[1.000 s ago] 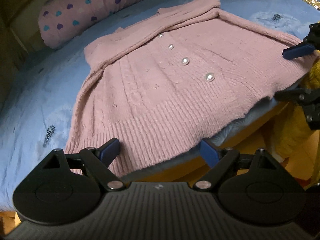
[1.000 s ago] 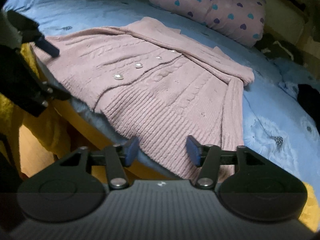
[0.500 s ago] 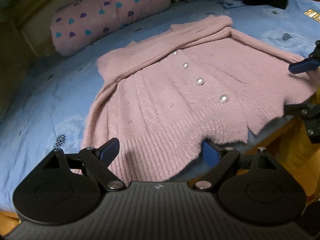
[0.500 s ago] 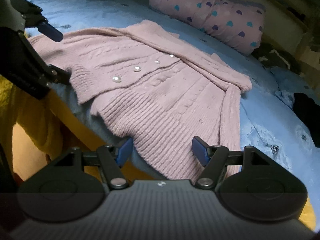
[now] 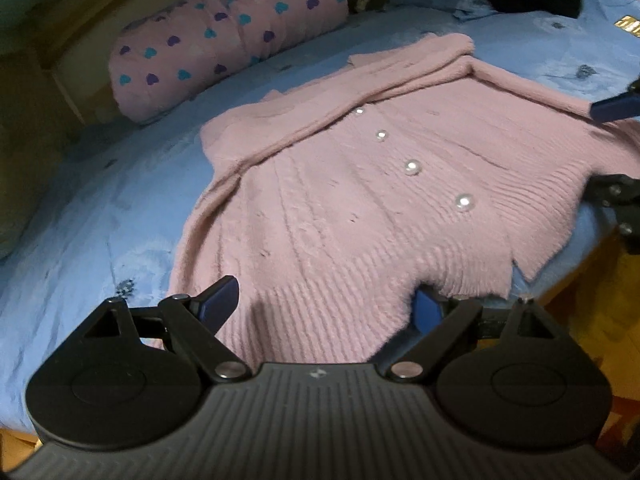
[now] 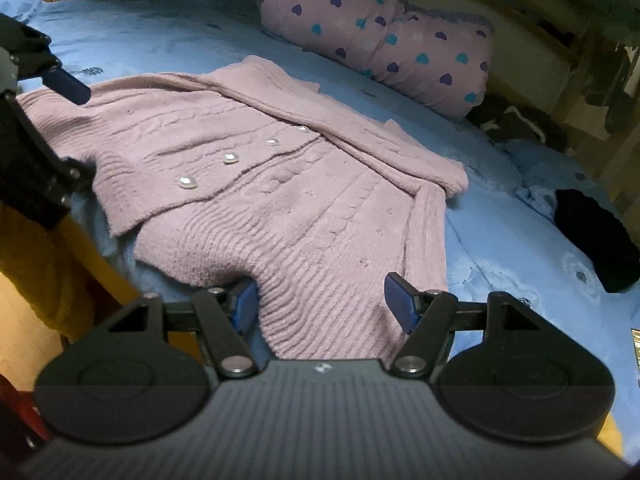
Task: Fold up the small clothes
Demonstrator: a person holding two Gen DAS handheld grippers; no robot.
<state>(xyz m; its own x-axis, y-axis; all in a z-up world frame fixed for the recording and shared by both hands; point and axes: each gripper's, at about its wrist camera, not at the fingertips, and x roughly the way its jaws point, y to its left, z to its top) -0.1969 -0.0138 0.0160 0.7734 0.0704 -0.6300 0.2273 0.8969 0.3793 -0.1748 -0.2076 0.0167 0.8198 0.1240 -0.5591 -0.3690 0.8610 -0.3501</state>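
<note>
Only the right wrist view shows the dark garment (image 6: pixel 596 236) lying whole on the blue bedsheet (image 6: pixel 500 236); the left wrist view catches it far off. The left gripper (image 5: pixel 326 304) has its fingers (image 5: pixel 218 302) spread wide over the hem of the pink cardigan (image 5: pixel 360 200), not clamped on it. The right gripper (image 6: pixel 322 304) is parted less wide, astride the hem, gripping nothing. The cardigan lies buttoned, front up, near the bed's edge, by a heart-print pillow (image 5: pixel 224 44).
</note>
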